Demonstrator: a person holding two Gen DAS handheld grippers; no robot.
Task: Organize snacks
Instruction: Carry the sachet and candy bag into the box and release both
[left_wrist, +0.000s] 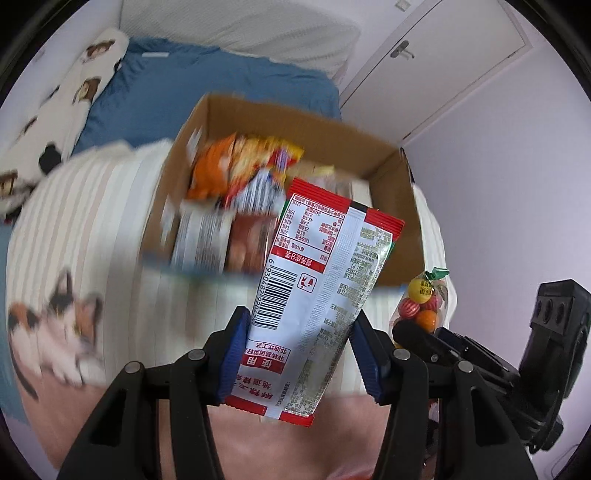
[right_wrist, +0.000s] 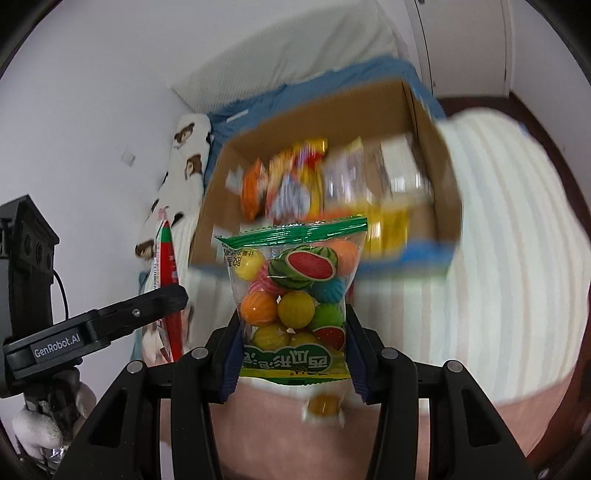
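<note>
Grippers both loaded: left gripper (left_wrist: 299, 354) pinches red-white packet (left_wrist: 317, 295), right gripper (right_wrist: 293, 350) pinches gumball bag (right_wrist: 295, 295), held upright for dropping into cardboard box (right_wrist: 417, 114) just ahead.

Red-and-silver snack packet (left_wrist: 317, 295) and clear bag of coloured gumballs (right_wrist: 295, 295), each upright before snack-filled cardboard box (left_wrist: 388, 155).
</note>
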